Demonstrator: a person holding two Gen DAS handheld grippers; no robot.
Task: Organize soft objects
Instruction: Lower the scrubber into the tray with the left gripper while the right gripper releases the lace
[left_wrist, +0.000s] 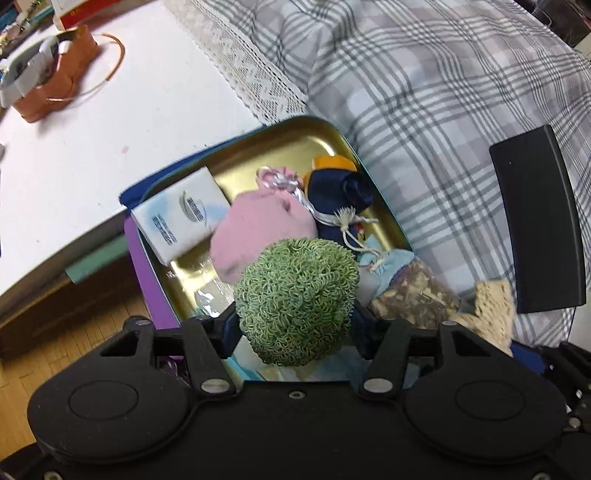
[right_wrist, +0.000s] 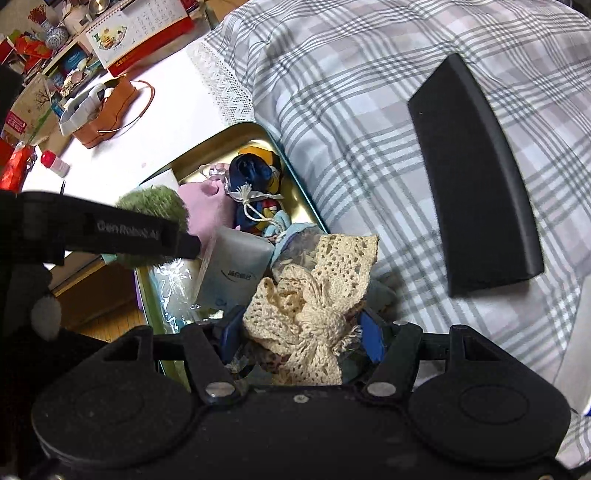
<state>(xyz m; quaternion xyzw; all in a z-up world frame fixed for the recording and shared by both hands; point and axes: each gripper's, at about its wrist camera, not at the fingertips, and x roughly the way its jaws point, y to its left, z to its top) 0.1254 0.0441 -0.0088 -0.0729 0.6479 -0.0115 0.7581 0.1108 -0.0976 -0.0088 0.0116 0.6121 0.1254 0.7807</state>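
Gripped between the pads of the left hand-held gripper (left_wrist: 293, 326), a green looped scrubber ball (left_wrist: 297, 301) hangs over the gold-lined tin (left_wrist: 332, 134) of pouches beside the plaid bed (left_wrist: 424, 92), while the right hand-held gripper (right_wrist: 301, 332) clasps a cream lace-wrapped sachet (right_wrist: 314, 291) above the tin's near end.

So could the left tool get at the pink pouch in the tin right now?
Probably not yet: the left tool is already full, closed on the green scrubber, which hangs right over the pink pouch in the tin. It would need to drop that first.
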